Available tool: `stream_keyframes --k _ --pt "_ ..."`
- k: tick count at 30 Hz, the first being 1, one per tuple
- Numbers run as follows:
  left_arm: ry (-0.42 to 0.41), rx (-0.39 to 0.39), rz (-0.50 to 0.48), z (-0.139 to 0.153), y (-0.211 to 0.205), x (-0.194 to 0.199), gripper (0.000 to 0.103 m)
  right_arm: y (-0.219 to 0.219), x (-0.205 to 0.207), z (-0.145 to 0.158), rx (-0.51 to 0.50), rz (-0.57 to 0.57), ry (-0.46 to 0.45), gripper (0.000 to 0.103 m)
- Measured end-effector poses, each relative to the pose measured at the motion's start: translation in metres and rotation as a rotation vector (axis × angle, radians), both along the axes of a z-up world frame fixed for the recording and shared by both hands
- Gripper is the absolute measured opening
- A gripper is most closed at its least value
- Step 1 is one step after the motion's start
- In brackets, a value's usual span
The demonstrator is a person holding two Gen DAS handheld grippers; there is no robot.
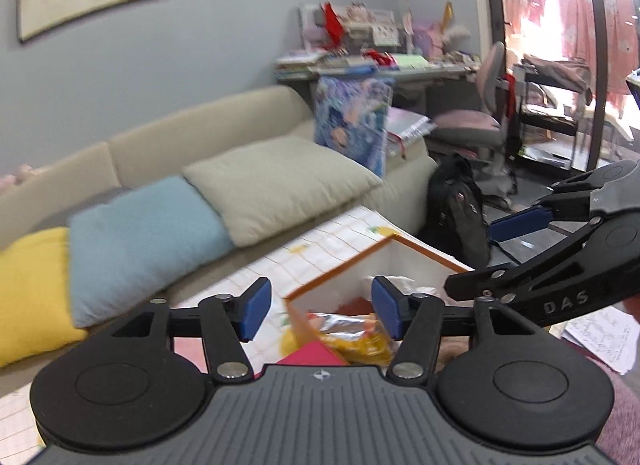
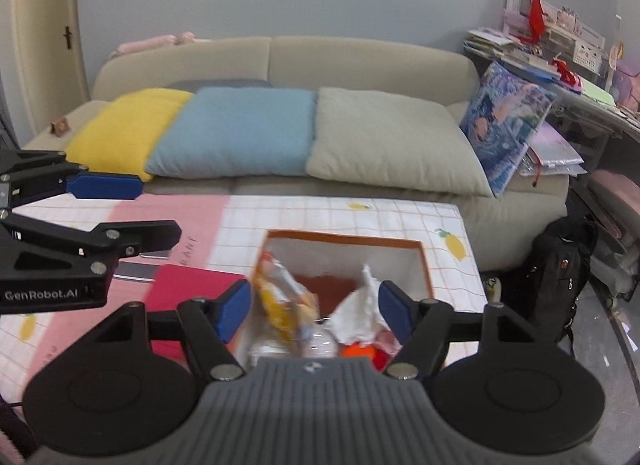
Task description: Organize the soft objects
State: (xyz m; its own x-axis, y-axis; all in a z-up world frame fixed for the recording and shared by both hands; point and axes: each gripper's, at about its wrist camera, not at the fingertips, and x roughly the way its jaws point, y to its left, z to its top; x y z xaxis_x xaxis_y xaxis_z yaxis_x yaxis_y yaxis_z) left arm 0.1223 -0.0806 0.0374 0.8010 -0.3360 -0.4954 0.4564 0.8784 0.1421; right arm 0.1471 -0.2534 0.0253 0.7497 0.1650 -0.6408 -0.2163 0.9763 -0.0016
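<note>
Three cushions lie in a row on the beige sofa [image 2: 360, 61]: a yellow one [image 2: 128, 129], a blue one [image 2: 236, 133] and a grey-green one [image 2: 388, 141]; they also show in the left wrist view as yellow [image 1: 32, 297], blue [image 1: 144, 233] and grey-green [image 1: 276, 181]. A printed blue cushion [image 2: 504, 121] leans upright at the sofa's right end. My left gripper [image 1: 320, 309] is open and empty above the table. My right gripper [image 2: 314, 311] is open and empty over an orange-rimmed box [image 2: 424, 261] holding a yellow snack bag [image 2: 280, 297] and white crumpled paper [image 2: 360, 313].
The low table [image 2: 340, 213] has a checked cloth and a red book [image 2: 180, 289]. A black backpack [image 2: 560, 277] stands on the floor right of the sofa. A cluttered desk [image 1: 380, 61] and pink chair [image 1: 476, 109] stand at the right.
</note>
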Motion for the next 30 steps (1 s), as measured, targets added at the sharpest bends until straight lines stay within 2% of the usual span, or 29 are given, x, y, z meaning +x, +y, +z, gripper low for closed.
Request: stream_keyframes --k 1,3,6,8,17,20,26,30 --pt "-0.019 -0.005 0.011 0.002 0.005 -0.009 0.077 0.004 -0.007 0.003 0.008 0.000 -0.006 0.075" --pt "-0.046 -0.023 0.034 0.007 0.015 -0.026 0.079 0.011 -0.021 0.009 0.030 0.008 -0.011 0.076" --pt "-0.069 -0.060 0.085 0.014 0.030 -0.047 0.086 0.022 -0.041 0.014 0.060 -0.002 -0.005 0.085" --pt "-0.077 -0.082 0.123 0.016 0.039 -0.059 0.089 0.030 -0.054 0.013 0.072 -0.018 0.003 0.086" --pt "-0.090 -0.073 0.246 0.007 0.065 -0.107 0.095 0.068 -0.114 -0.010 -0.012 -0.054 -0.025 0.091" --pt "-0.033 -0.096 0.293 -0.008 0.072 -0.113 0.095 0.077 -0.125 -0.021 -0.047 -0.075 -0.028 0.093" --pt "0.134 -0.142 0.387 -0.048 0.085 -0.115 0.095 0.084 -0.141 -0.046 -0.009 -0.154 0.007 0.094" --pt "0.244 -0.125 0.405 -0.071 0.086 -0.112 0.095 0.092 -0.142 -0.061 -0.058 -0.144 0.030 0.095"
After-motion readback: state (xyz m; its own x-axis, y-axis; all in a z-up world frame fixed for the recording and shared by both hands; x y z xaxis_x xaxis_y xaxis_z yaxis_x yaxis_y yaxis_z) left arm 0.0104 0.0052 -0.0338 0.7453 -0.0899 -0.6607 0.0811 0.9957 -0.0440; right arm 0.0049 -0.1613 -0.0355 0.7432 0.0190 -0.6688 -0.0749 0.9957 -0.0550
